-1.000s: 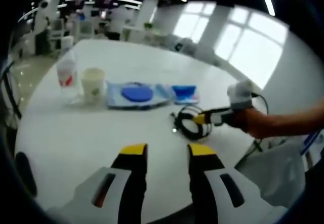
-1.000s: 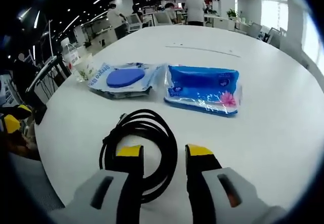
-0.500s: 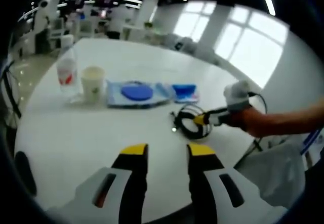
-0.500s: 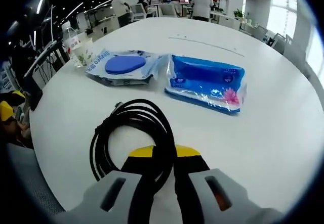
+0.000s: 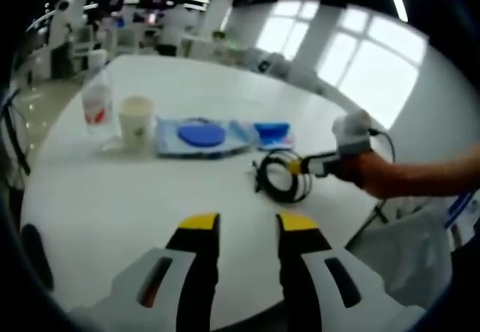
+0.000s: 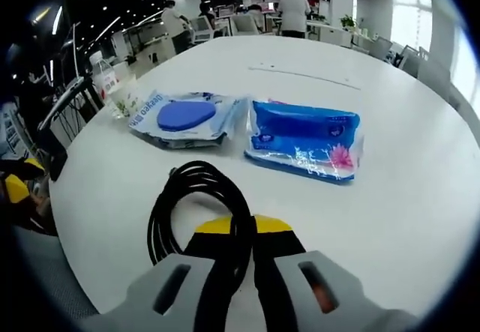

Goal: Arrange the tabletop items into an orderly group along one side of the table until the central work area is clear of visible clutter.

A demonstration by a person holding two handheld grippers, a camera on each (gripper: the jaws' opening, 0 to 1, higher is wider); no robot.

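With the right tool (image 6: pixel 241 227) clamped on the cable (image 6: pixel 199 212), the packets (image 6: pixel 304 139) lie just ahead; left tool (image 5: pixel 241 223) hangs apart, farther off.

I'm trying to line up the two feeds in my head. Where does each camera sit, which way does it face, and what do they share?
Left gripper view: rides the left gripper, held above the near table edge, looking across the white table; the right gripper and a forearm enter from the right.
Right gripper view: rides the right gripper, low over the table, jaws closed on the black cable coil.
Shared: cable coil, round-lidded blue pack, blue wipes pack, cup, bottle.
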